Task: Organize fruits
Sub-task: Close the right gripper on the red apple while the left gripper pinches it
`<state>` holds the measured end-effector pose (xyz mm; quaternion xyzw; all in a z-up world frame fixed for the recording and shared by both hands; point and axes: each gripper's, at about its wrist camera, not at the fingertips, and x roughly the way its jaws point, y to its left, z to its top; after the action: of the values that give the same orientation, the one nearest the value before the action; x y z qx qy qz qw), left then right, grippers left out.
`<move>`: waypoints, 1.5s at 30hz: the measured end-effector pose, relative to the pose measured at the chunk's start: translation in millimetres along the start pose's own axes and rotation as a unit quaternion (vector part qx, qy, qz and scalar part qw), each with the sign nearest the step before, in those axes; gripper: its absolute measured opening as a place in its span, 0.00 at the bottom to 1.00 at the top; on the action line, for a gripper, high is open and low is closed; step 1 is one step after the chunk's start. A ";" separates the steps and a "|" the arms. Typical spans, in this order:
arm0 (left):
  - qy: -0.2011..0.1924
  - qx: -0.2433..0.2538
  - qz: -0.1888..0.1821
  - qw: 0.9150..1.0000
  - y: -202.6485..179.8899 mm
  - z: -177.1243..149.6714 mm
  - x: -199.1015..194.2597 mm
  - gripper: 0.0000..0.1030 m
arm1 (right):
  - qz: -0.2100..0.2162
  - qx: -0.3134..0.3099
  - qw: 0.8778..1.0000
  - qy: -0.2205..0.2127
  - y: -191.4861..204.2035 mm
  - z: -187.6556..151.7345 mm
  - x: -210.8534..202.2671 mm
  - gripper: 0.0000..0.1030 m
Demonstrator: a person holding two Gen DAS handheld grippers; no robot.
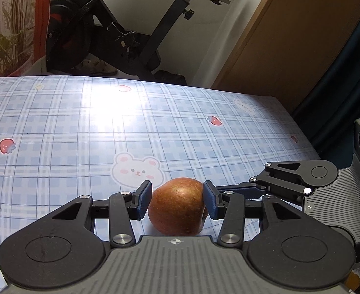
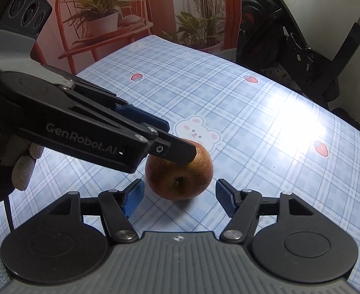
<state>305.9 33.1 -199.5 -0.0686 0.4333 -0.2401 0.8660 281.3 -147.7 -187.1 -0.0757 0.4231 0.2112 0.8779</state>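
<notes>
A red-brown apple (image 1: 177,210) rests on the blue checked tablecloth (image 1: 82,127), near its front edge. My left gripper (image 1: 177,196) is shut on it, one blue pad pressed against each side. In the right wrist view the same apple (image 2: 180,178) shows its stem dimple, and the left gripper (image 2: 178,139) reaches in from the left, one black finger lying across the apple's top. My right gripper (image 2: 178,188) stands open in front of the apple. Its blue pads (image 2: 133,198) flank the fruit with a gap on both sides.
The cloth (image 2: 253,93) carries bear and strawberry prints. A gloved hand (image 2: 20,171) holds the left gripper. Beyond the table stand an exercise bike (image 1: 101,31), potted plants (image 2: 101,12) on a red chair, and a wooden door (image 1: 290,36) at the right.
</notes>
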 end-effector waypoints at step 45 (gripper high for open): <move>-0.021 -0.017 -0.057 0.998 -28.0 -20.1 -59.2 0.36 | -0.020 0.001 1.000 -0.023 36.3 -9.7 -72.2 0.60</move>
<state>250.0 38.5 -160.2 -0.1125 0.4146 -0.2800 0.8585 218.7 -140.2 -135.6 -0.0782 0.4010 0.1947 0.8917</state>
